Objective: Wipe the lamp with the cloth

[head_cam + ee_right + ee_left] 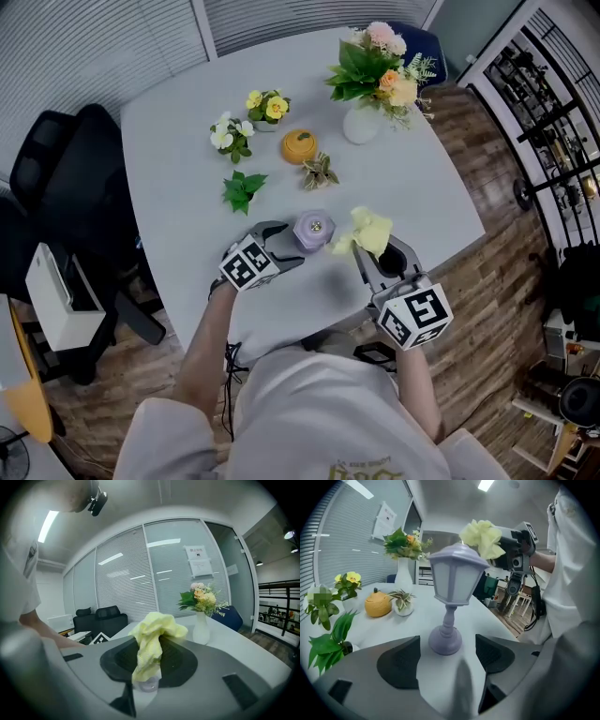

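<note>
White counter (187, 141), lamp (313, 231) near its front; left tongs (292, 246) spread wide at its base, right tongs (367, 258) pinching yellow cloth (368, 230) by its top.

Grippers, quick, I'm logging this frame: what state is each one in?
Left gripper: open, lamp standing at its jaw tips, not gripped.
Right gripper: shut on the yellow cloth.

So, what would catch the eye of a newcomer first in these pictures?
The small lilac lamp stands upright near the table's front edge, just ahead of the left gripper's open fingers. Beside it, the right gripper holds a crumpled yellow cloth up near the lamp's top. A bright bouquet in a white vase stands at the far side.
</note>
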Demonstrator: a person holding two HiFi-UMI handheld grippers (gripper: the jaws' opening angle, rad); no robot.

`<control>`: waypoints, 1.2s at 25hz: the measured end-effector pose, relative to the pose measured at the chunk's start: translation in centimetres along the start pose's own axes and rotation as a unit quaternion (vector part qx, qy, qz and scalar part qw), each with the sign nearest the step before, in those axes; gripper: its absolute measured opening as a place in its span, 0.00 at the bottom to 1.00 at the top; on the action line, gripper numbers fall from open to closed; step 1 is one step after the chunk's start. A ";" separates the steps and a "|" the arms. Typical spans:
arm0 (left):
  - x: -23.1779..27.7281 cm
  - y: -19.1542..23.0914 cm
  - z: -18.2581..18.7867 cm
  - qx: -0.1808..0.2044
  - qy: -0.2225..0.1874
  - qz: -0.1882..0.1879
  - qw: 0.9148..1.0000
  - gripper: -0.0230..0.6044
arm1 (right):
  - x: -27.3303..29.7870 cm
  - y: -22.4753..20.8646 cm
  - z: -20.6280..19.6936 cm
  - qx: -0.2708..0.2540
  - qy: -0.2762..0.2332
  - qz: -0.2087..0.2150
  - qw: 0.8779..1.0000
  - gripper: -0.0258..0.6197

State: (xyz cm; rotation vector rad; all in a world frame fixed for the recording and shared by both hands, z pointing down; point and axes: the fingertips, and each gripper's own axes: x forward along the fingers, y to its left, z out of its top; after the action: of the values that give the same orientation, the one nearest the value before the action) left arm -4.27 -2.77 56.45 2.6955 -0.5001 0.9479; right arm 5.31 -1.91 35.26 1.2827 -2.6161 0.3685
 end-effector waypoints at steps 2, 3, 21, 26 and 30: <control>0.7 0.0 -0.4 0.011 0.008 0.002 1.000 0.58 | 0.1 -0.1 -0.1 0.000 0.001 0.008 1.000 0.19; 1.0 0.1 -0.6 0.017 0.012 0.005 1.000 0.58 | 0.2 -0.2 -0.2 -0.001 0.003 0.012 1.000 0.19; 4.1 0.7 -1.1 0.074 0.056 -0.008 0.996 0.58 | 1.8 -1.7 -1.5 0.011 0.026 0.049 0.998 0.19; 4.9 0.1 -1.6 0.096 0.071 -0.017 0.993 0.58 | 2.0 -1.8 -1.4 0.012 0.026 0.055 0.998 0.19; 5.2 0.6 -1.2 0.098 0.061 -0.007 0.993 0.58 | 2.4 -1.5 -1.0 0.014 0.020 0.073 0.997 0.18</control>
State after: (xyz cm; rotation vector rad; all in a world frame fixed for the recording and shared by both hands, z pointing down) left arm -1.44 -4.17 60.76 2.7849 -0.3793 1.2069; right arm 5.17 -4.28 37.08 1.0826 -2.6878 0.4503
